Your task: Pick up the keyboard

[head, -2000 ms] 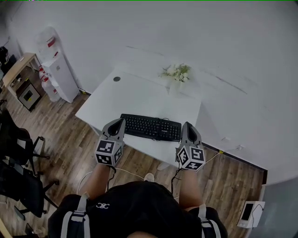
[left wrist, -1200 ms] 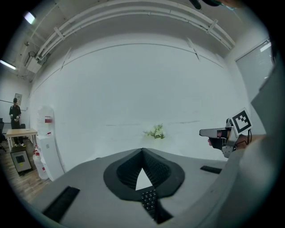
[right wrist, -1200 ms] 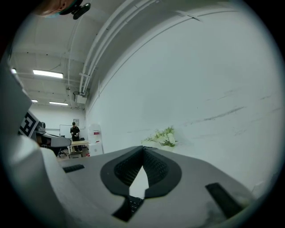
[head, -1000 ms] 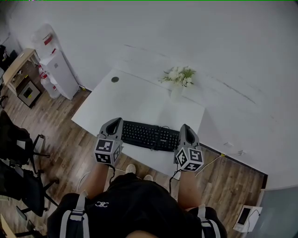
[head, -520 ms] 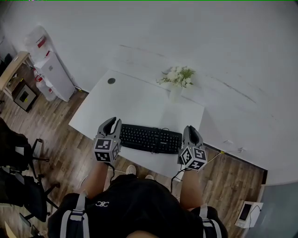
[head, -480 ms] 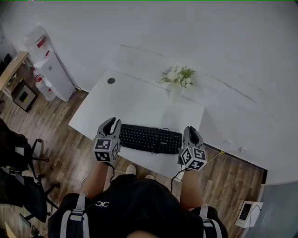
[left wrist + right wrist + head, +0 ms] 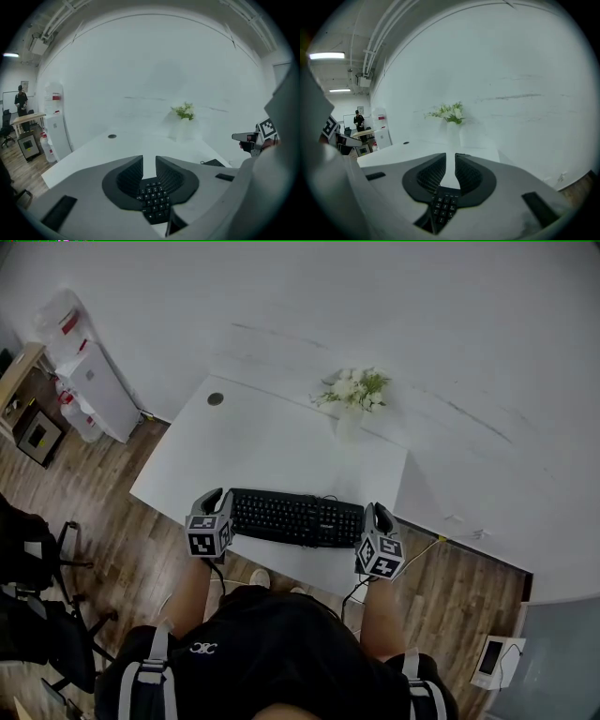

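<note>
A black keyboard [image 7: 295, 517] lies flat near the front edge of the white table [image 7: 272, 442]. My left gripper [image 7: 221, 502] hovers at the keyboard's left end and my right gripper [image 7: 377, 516] at its right end. In the left gripper view the left gripper [image 7: 149, 162] has just been opening; a narrow gap shows between its pads, with the keyboard's keys [image 7: 153, 199] low in the hollow behind them, untouched. The right gripper [image 7: 450, 160] has also just been opening, and the keyboard's end [image 7: 443, 205] sits low between its jaws without the pads pressing on it.
A white vase of flowers [image 7: 352, 395] stands at the table's back edge, close to the wall. A round cable hole [image 7: 216, 399] marks the back left corner. A water dispenser [image 7: 84, 381] and office chairs [image 7: 37, 615] stand on the wooden floor to the left.
Both grippers have sunk toward the table at the keyboard's two ends. Their jaws, shut a second ago, now stand apart. The keyboard has not moved.
</note>
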The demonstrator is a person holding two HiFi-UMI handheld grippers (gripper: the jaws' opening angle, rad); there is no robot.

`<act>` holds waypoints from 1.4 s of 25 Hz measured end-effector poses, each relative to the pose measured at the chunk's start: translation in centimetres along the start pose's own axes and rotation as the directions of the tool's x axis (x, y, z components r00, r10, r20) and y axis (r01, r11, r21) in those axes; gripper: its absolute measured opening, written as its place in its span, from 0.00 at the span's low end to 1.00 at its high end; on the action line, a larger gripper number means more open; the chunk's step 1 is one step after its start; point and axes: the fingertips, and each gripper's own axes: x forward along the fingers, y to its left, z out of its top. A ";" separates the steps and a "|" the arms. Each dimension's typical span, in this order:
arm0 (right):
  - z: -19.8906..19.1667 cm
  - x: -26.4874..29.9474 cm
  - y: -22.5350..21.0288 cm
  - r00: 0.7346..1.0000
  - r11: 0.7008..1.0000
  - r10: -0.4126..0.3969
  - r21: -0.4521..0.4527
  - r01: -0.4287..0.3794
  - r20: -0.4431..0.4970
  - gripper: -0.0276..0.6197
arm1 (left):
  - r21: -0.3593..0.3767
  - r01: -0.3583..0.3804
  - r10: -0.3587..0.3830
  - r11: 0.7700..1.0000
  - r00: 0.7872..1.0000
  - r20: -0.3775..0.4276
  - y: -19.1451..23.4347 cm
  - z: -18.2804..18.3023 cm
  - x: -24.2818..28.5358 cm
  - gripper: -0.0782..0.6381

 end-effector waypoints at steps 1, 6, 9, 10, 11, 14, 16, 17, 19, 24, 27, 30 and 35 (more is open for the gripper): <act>-0.7 0.2 -0.2 1.000 1.000 -0.005 0.002 0.005 -0.016 0.14 | 0.000 -0.003 0.003 1.000 1.000 -0.020 0.3 -0.8 0.4 0.25; -4.3 1.2 -0.6 0.995 1.000 -0.017 0.015 0.019 -0.095 0.14 | -0.010 -0.019 0.018 1.000 0.992 -0.126 2.0 -4.9 2.3 0.25; -6.3 1.8 -0.9 0.991 1.000 -0.021 0.009 0.023 -0.130 0.14 | -0.004 -0.020 0.019 1.000 0.982 -0.188 2.6 -7.3 3.5 0.25; -6.8 2.0 -1.0 0.989 1.000 -0.025 0.014 0.027 -0.142 0.14 | -0.004 -0.020 0.019 1.000 0.978 -0.207 2.8 -8.1 3.9 0.25; -7.4 2.3 -1.2 0.987 0.999 -0.031 0.020 0.035 -0.156 0.14 | -0.006 -0.021 0.019 1.000 0.975 -0.221 3.0 -8.7 4.2 0.25; -9.1 2.9 -1.7 0.978 0.998 -0.057 0.014 0.061 -0.202 0.14 | -0.031 -0.027 0.019 0.999 0.969 -0.246 3.6 -10.2 5.1 0.25; -10.3 3.1 -2.1 0.969 0.997 -0.072 0.002 0.074 -0.236 0.14 | -0.051 -0.028 0.015 0.998 0.967 -0.253 3.9 -10.8 5.4 0.25; -10.8 3.2 -2.3 0.965 0.997 -0.077 0.000 0.080 -0.251 0.14 | -0.058 -0.029 0.013 0.998 0.966 -0.257 4.0 -11.1 5.5 0.25; -11.9 3.3 -2.7 0.957 0.996 -0.085 0.005 0.090 -0.276 0.14 | -0.065 -0.032 0.014 0.997 0.964 -0.267 4.4 -11.7 5.8 0.25; -14.3 3.6 -3.4 0.936 0.994 -0.101 0.000 0.107 -0.338 0.14 | -0.083 -0.034 0.009 0.996 0.958 -0.287 5.2 -12.6 6.3 0.25; -15.6 3.7 -3.8 0.923 0.993 -0.103 0.008 0.114 -0.371 0.14 | -0.089 -0.027 -0.001 0.996 0.952 -0.305 5.3 -13.1 6.6 0.25; -16.1 4.0 -4.0 0.918 0.993 -0.103 0.013 0.117 -0.384 0.15 | -0.084 -0.015 -0.014 0.996 0.945 -0.327 5.2 -13.4 6.8 0.25; -16.4 4.3 -4.4 0.918 0.993 -0.091 0.034 0.113 -0.385 0.16 | -0.086 0.002 -0.031 0.996 0.937 -0.347 5.0 -14.2 7.3 0.26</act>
